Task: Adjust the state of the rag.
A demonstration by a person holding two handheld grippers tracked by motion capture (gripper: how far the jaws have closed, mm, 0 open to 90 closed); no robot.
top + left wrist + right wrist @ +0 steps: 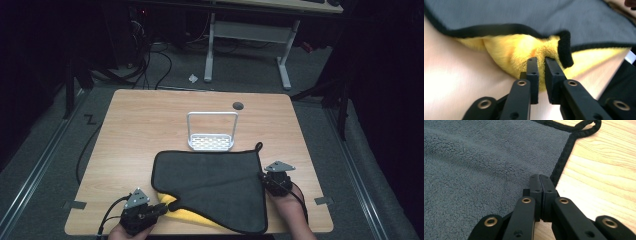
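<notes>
A dark grey towel (215, 177) with a black hem lies spread on the wooden table (130, 130). Its near left corner is turned up and shows the yellow underside (187, 216). My left gripper (162, 209) points at that corner. In the left gripper view its jaws (541, 60) stand a narrow gap apart against the yellow pile (516, 50), with the pads not pressing on it. My right gripper (265, 177) sits at the towel's right edge. In the right gripper view it (539, 176) is shut, with its tips at the black hem (560, 165) and no cloth between the pads.
A small white metal rack (211, 142) with a tall hoop handle stands just behind the towel. The towel's hanging loop (258, 146) lies near it. A round cable hole (238, 105) sits at the back of the table. A white desk frame (250, 35) stands beyond.
</notes>
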